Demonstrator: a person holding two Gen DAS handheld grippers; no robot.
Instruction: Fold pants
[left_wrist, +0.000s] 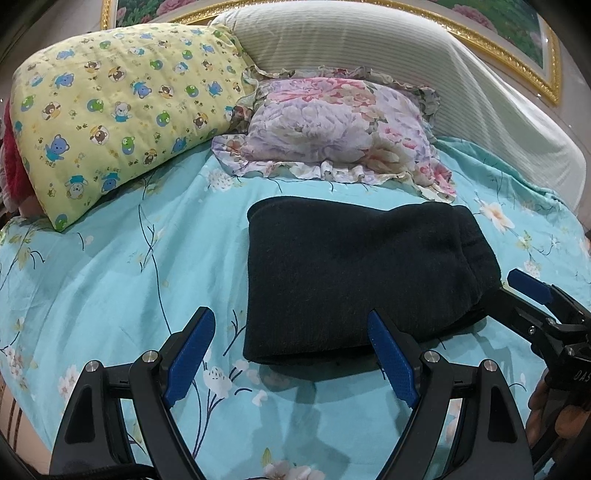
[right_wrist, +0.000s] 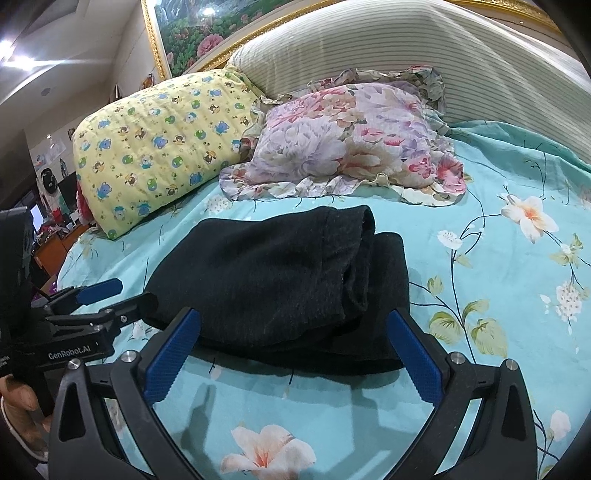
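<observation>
Left gripper (left_wrist: 291, 354) sits low at the near left edge of the folded pants (left_wrist: 354, 277) on the bedsheet (left_wrist: 110, 266), fingers spread wide, gripping nothing; right gripper (right_wrist: 295, 356) likewise gapes empty at their right end.

The pants (left_wrist: 354, 273) in front of the left gripper (left_wrist: 291, 354) are black all over, with no pattern. The bed sheet (left_wrist: 110, 280) under both grippers is light blue with white flowers and thin dark stems. Both the left gripper and the right gripper (right_wrist: 295, 354) are black with bright blue pads (right_wrist: 170, 360). Far ahead and to the left is a yellow pillow (left_wrist: 122, 110) with little blue and green bears. Straight ahead is a pillow (left_wrist: 332, 129) with big pink and purple flowers.
</observation>
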